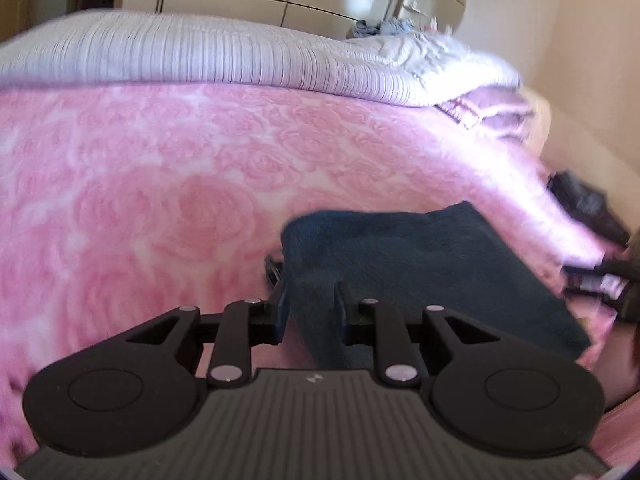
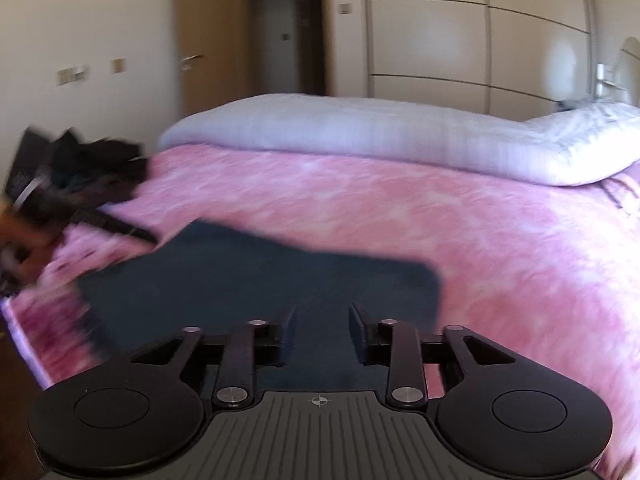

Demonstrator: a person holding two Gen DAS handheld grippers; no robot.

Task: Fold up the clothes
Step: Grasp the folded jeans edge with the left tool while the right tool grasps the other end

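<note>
While both views are smeared by motion blur, the near ground is readable: the left gripper (image 1: pixel 310 300) has its black fingers set a little apart, with the near edge of the dark teal folded cloth (image 1: pixel 432 264) showing in the gap. Whether the pads press on the cloth or hover just over it cannot be told. The right gripper (image 2: pixel 322 328) has its fingers apart too, over the same cloth (image 2: pixel 256 276), with no fabric visibly pinched.

The cloth lies flat as a rough rectangle on the pink rose-patterned fleece blanket (image 1: pixel 160 200), close to the bed's near edge. Beyond it in the right wrist view, at the bed's left corner, sits a blurred heap of black clothes (image 2: pixel 96 172). Farther back a pale striped duvet (image 1: pixel 224 56) is bunched across the bed. Behind it stand cream wardrobe doors (image 2: pixel 472 36) and a wooden door (image 2: pixel 208 36).
</note>
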